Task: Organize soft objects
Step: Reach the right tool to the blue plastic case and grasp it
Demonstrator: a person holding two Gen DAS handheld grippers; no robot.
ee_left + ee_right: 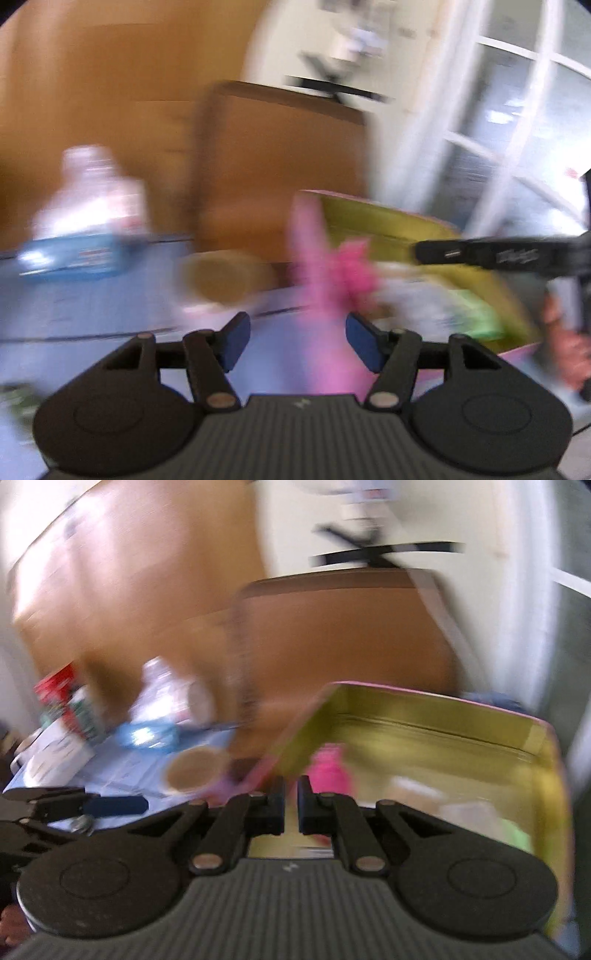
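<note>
Both views are heavily blurred. The left tool hangs with its blue pads well apart and nothing gripped. Ahead and to its left a blue-based packet sits on the blue-covered desk; straight ahead lies a round tan lid. Just past its right pad a pink soft toy hangs at the near edge of the pink box with a yellow-green lining. The right tool, over that box, has its fingers drawn together on nothing.
</note>
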